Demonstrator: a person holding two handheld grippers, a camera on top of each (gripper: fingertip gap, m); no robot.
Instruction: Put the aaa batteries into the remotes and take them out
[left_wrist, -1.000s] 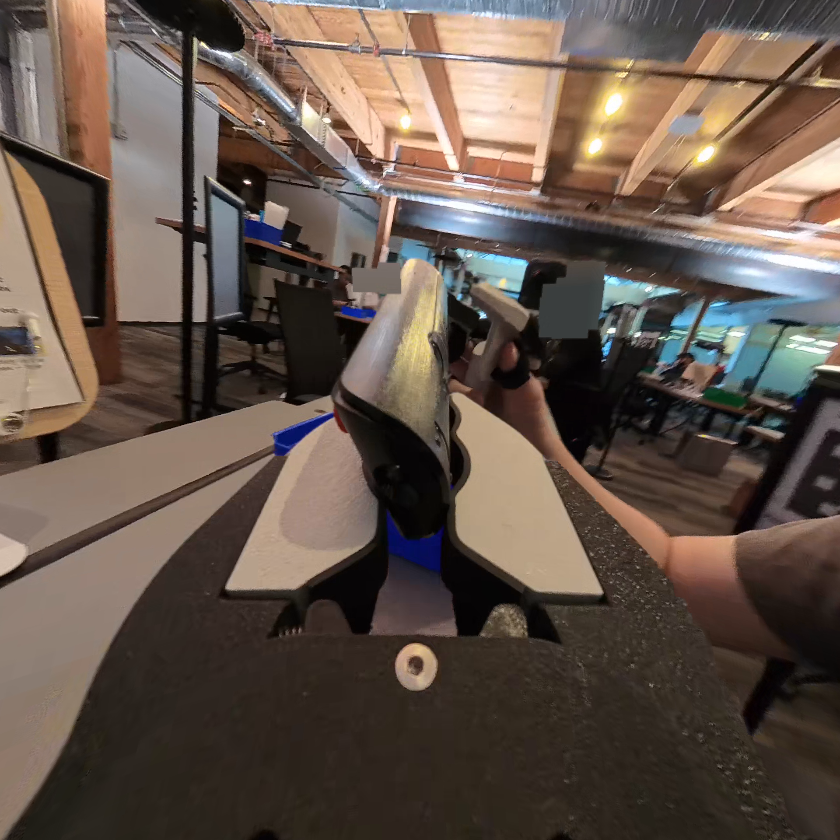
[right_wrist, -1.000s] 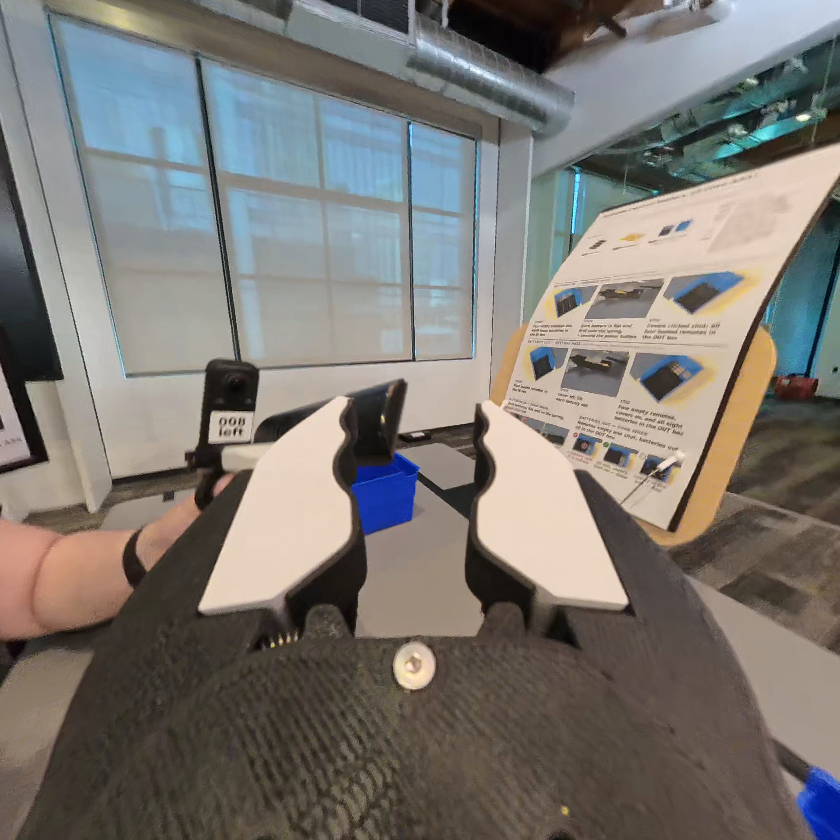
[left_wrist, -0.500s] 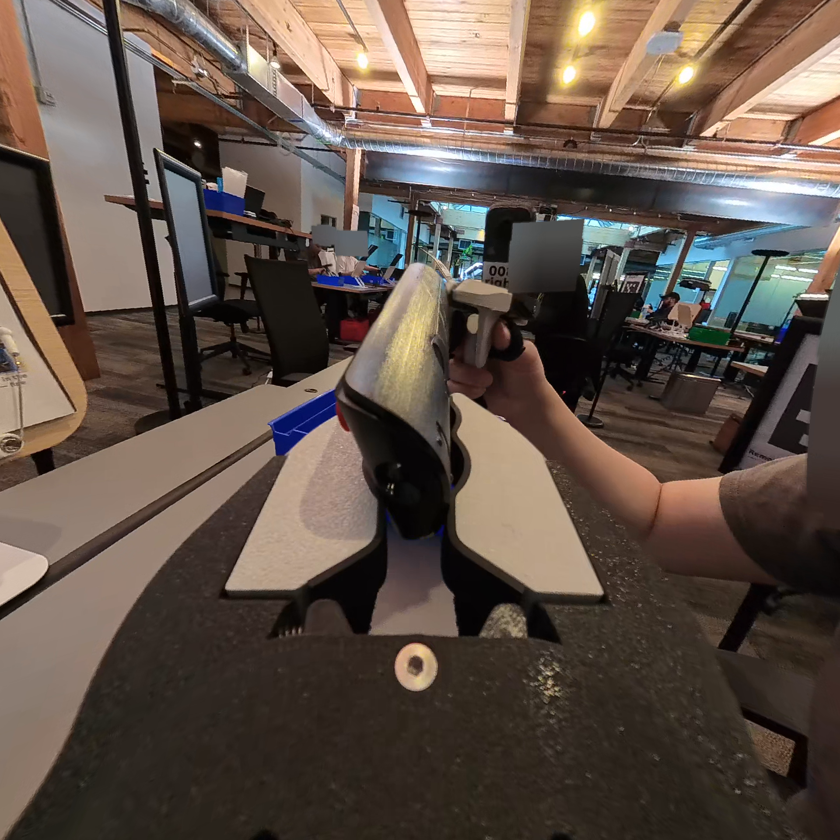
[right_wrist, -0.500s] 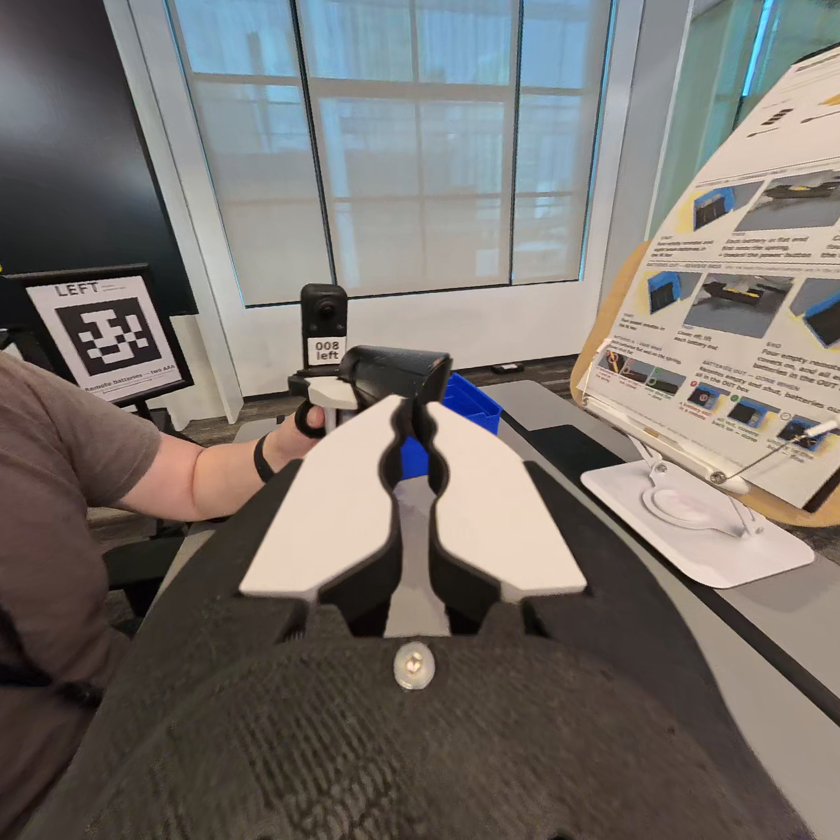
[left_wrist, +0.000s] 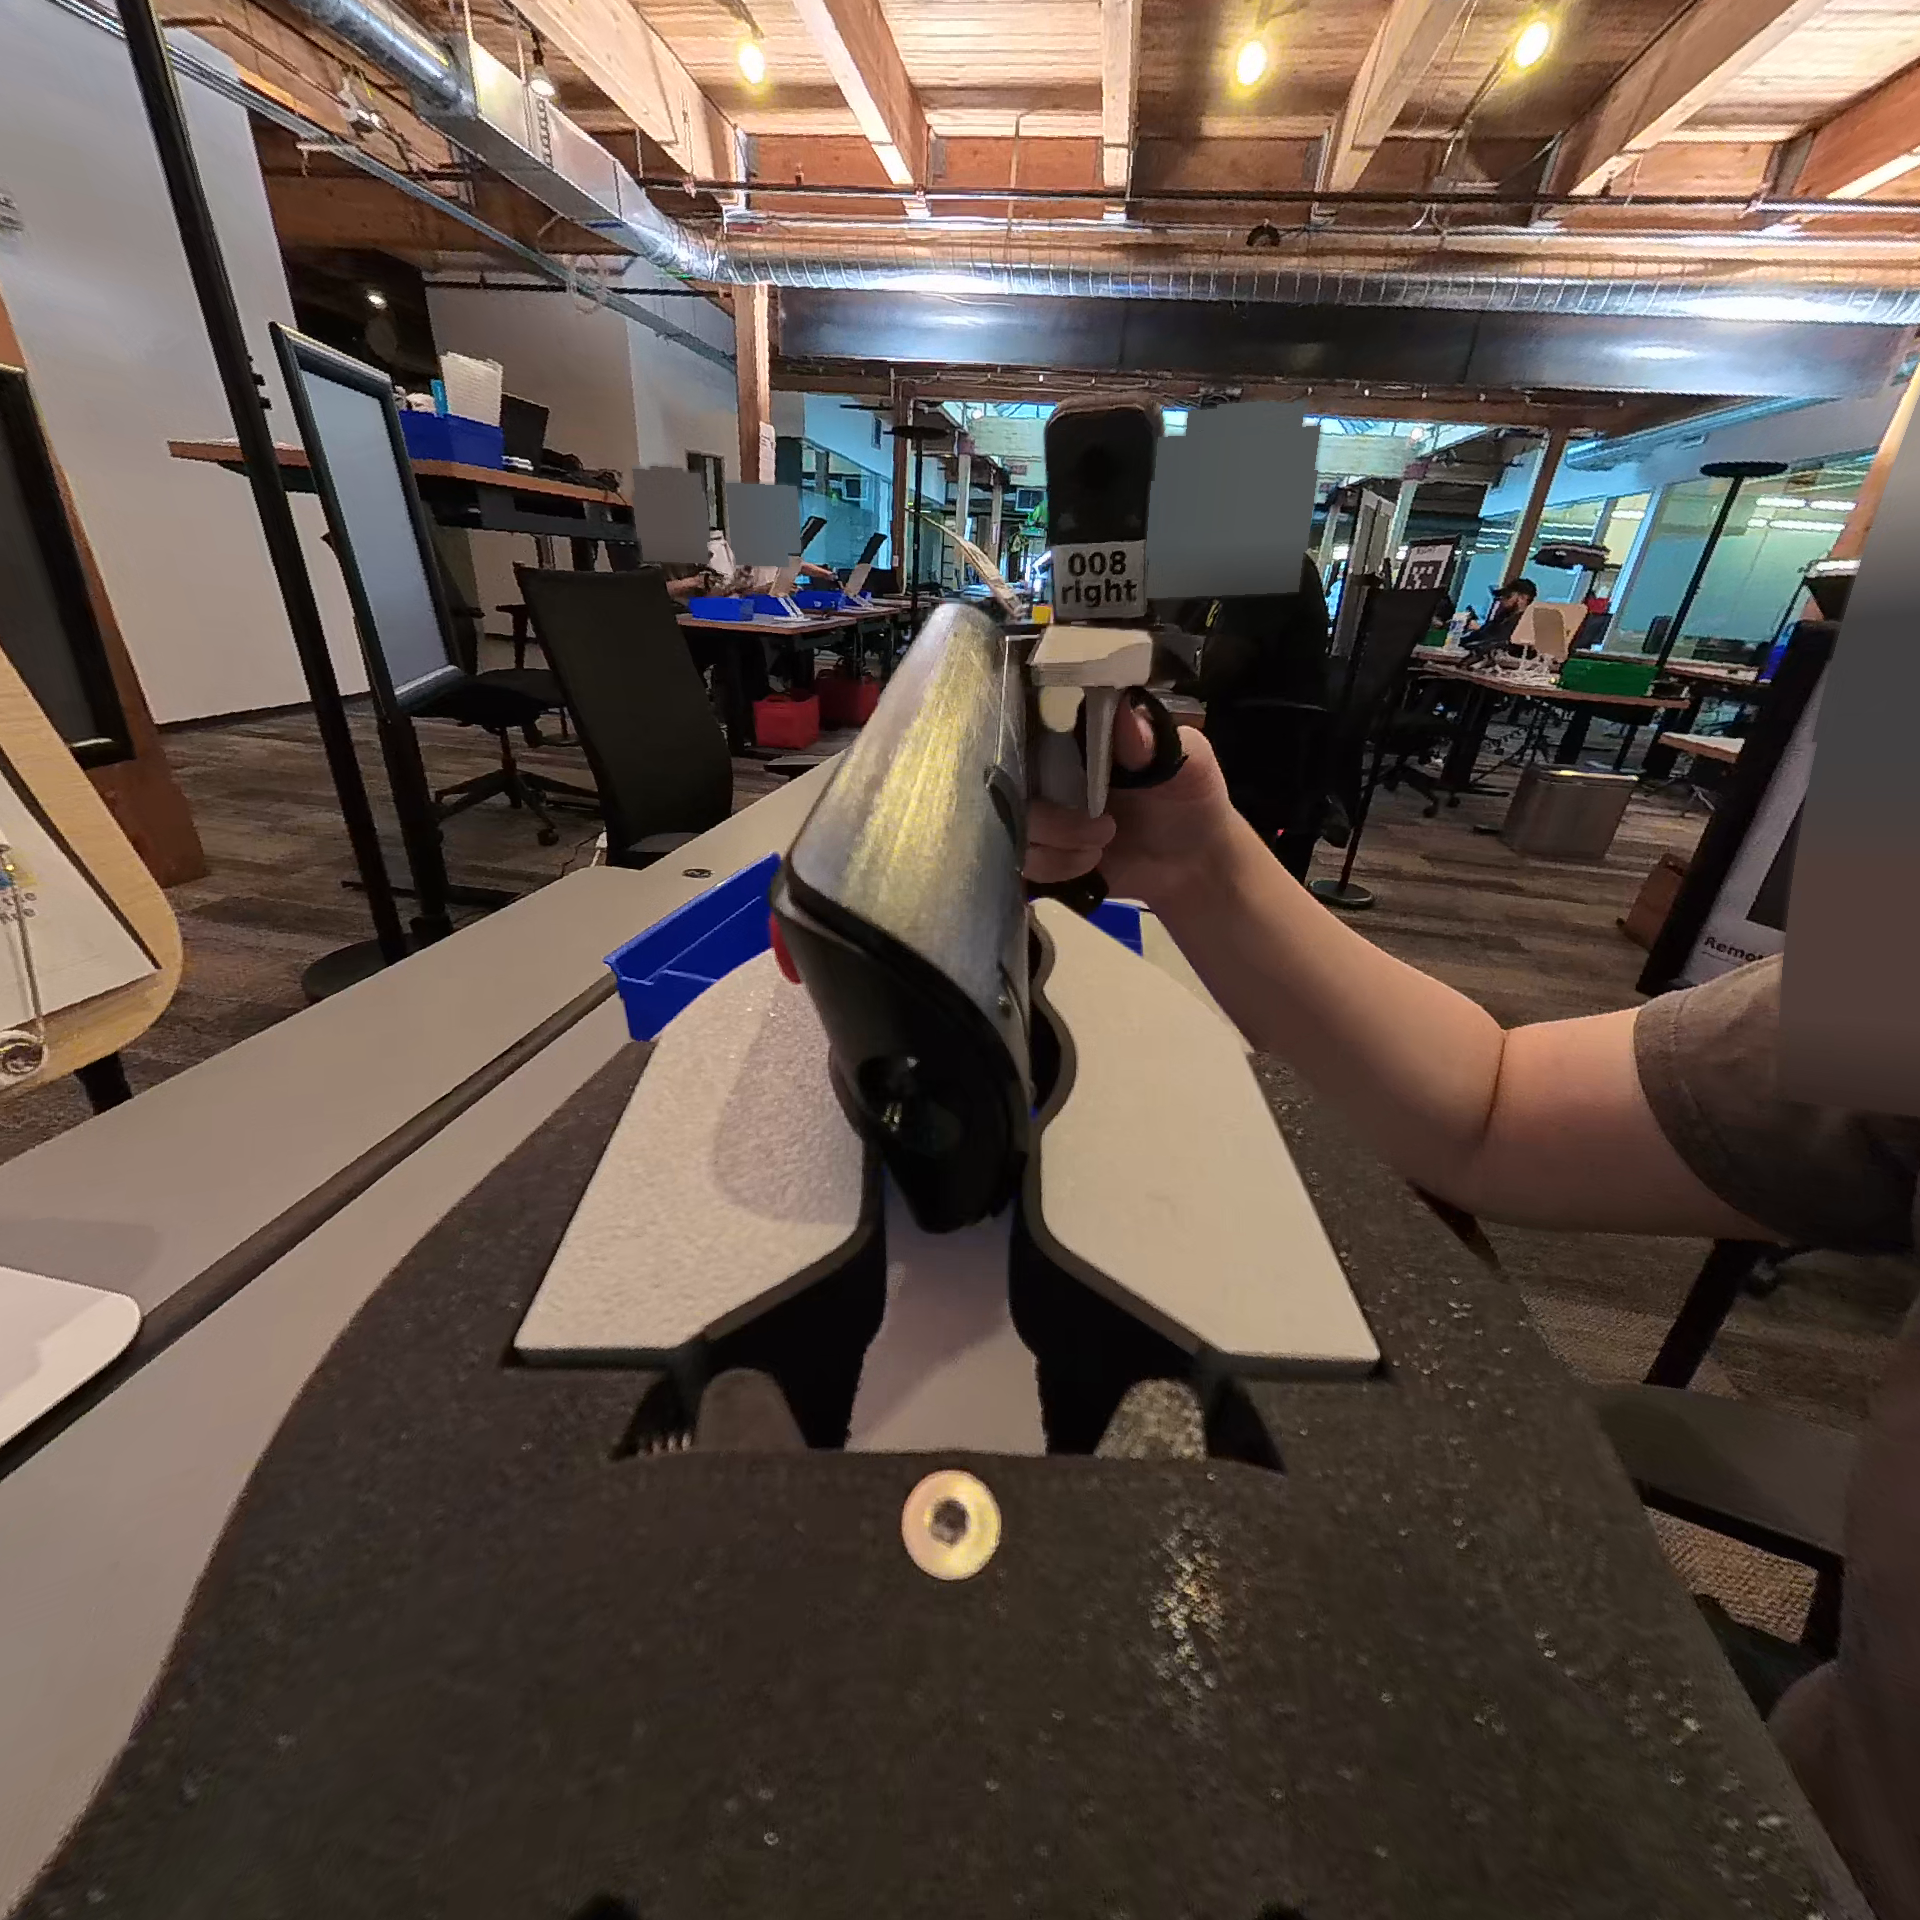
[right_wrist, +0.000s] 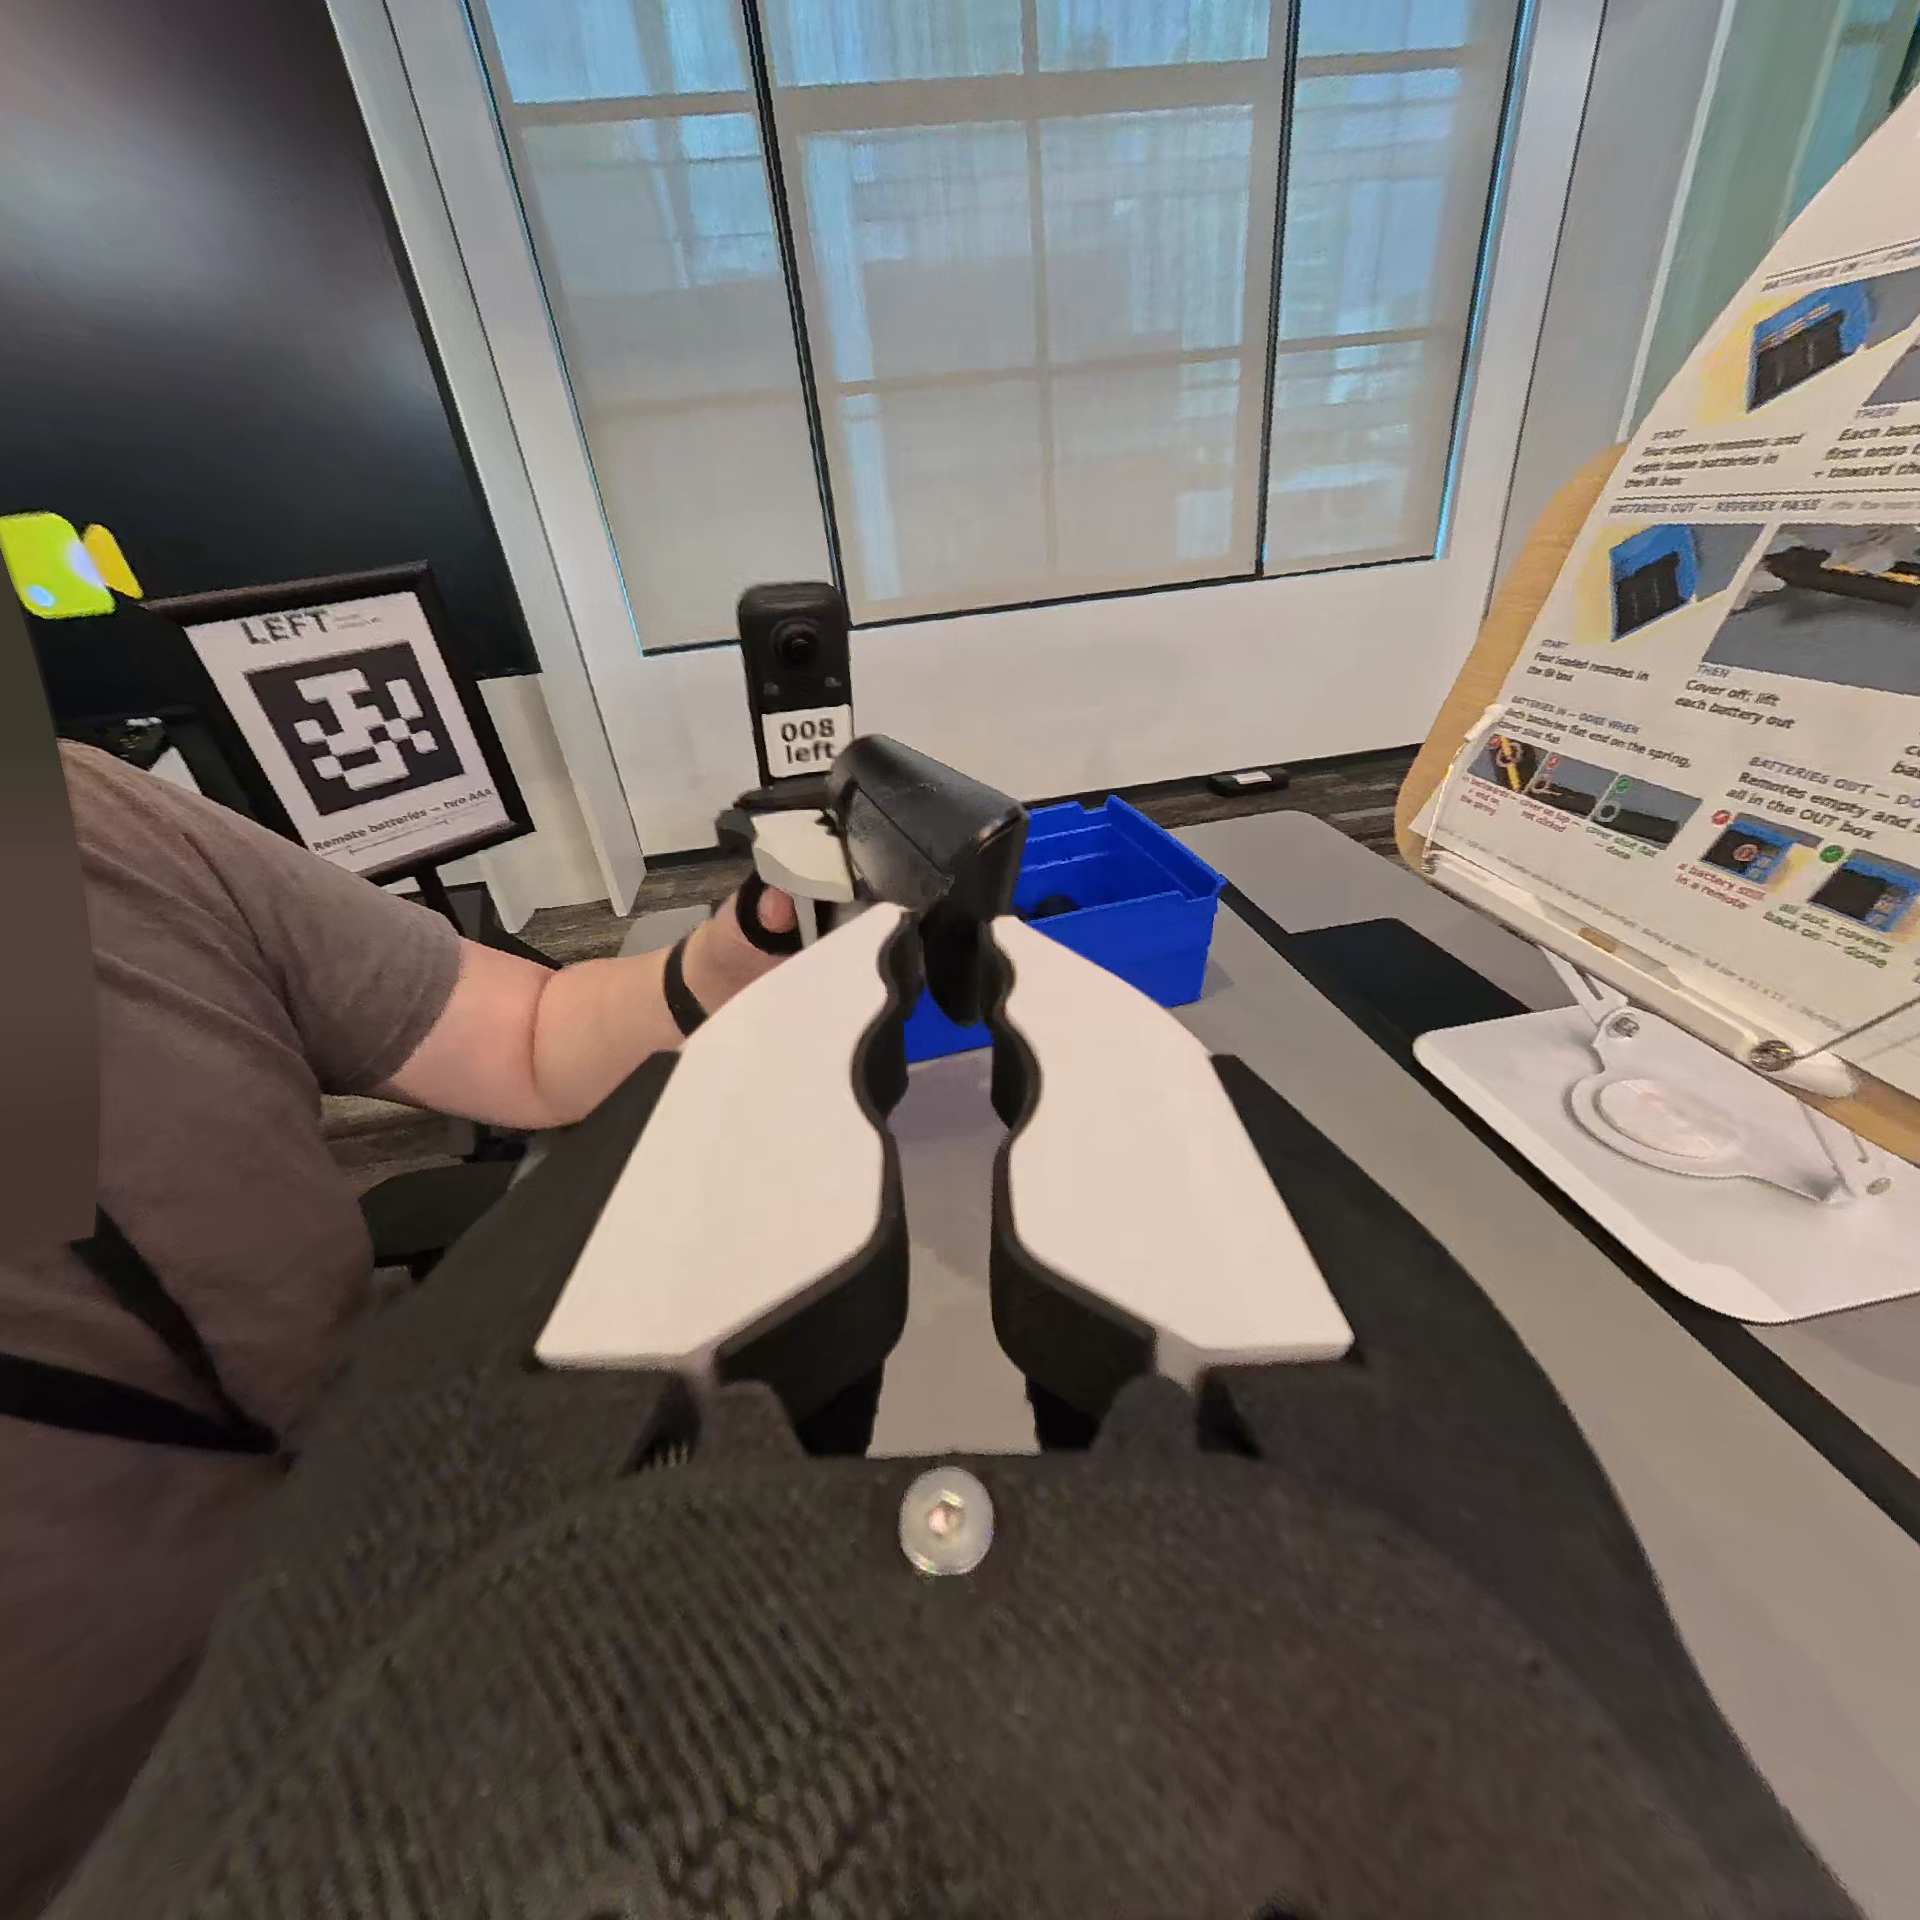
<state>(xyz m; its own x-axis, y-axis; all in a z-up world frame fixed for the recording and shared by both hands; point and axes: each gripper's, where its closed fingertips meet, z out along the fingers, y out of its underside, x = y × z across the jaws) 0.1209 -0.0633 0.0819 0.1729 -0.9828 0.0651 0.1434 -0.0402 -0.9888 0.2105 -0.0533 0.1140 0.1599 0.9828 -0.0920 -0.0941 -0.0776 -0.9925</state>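
One black remote (left_wrist: 925, 997) occupies the centre of the left wrist view. Its body is long and slim with a rounded near end; the broad upward face carries a glossy sheen with yellowish reflections, and a red button shows at its left edge. The long axis runs away from the camera, rising from the centre of the frame toward the upper centre, so the far end sits higher than the near end.

The left gripper (left_wrist: 940, 1049) is closed on the near end of the remote, with both white fingers (left_wrist: 727, 1164) pressing its sides. In the right wrist view the same remote (right_wrist: 925, 842) appears end-on at the centre, tilted, with its dark end between the tips of the right gripper (right_wrist: 951, 977). The jaws there are narrow and close against the remote's end; firm contact on both sides cannot be confirmed, though the remote fills the gap.

Each view shows the opposite gripper's handle held in one hand (left_wrist: 1132, 821), with one camera mounted above it. One blue bin (right_wrist: 1101, 904) stands on the grey table (right_wrist: 1351, 1143) just behind the remote; its contents cannot be identified. One instruction board (right_wrist: 1704, 665) on a white stand occupies the right edge of the right wrist view. One framed marker sign (right_wrist: 353, 727) stands at the left.
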